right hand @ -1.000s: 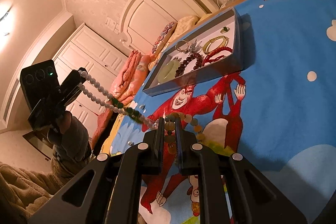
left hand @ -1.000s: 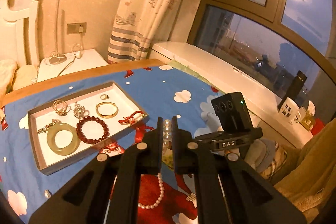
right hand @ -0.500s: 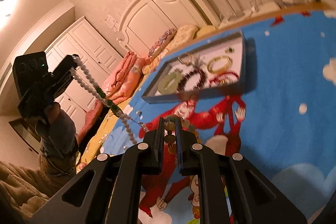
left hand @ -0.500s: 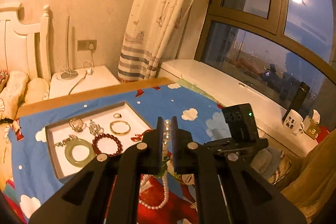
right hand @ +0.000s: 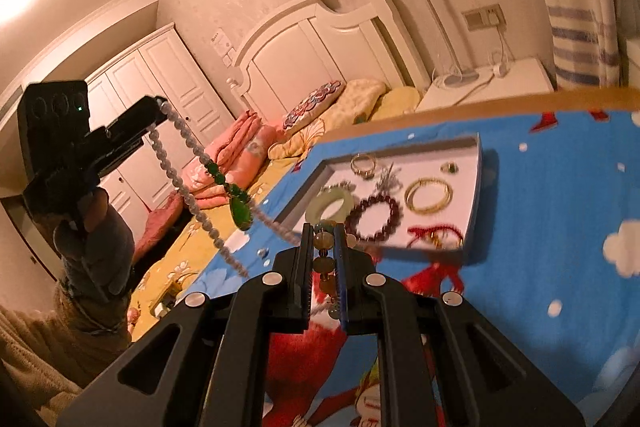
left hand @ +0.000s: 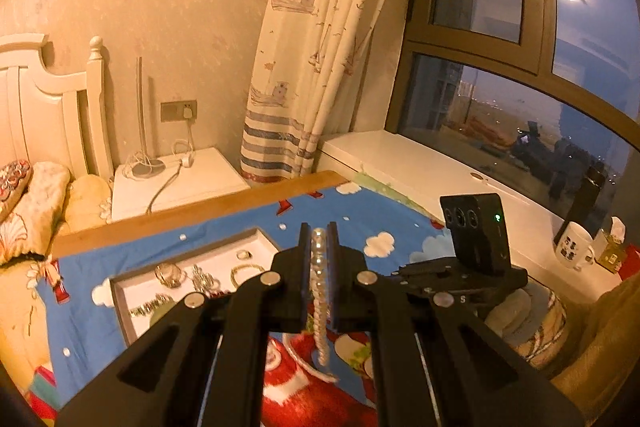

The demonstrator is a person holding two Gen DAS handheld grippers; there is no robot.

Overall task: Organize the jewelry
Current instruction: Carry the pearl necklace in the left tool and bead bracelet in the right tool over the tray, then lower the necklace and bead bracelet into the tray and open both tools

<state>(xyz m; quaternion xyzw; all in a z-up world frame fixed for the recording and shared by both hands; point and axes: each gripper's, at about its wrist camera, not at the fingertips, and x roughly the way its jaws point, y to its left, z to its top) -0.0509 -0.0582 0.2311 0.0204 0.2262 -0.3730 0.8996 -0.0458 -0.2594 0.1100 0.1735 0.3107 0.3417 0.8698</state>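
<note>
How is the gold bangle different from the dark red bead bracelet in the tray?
The gold bangle is one smooth, solid hoop; the dark red bead bracelet is a ring of separate round beads. The bangle lies farther from the pale green ring; the bracelet lies beside it. Both lie flat in the white tray.

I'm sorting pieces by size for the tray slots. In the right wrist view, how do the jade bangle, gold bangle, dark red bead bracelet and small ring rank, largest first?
1-3. Bead bracelet, jade bangle and gold bangle look much alike; motion blur rules out ranking them.
4. Ring, clearly smallest.
</note>
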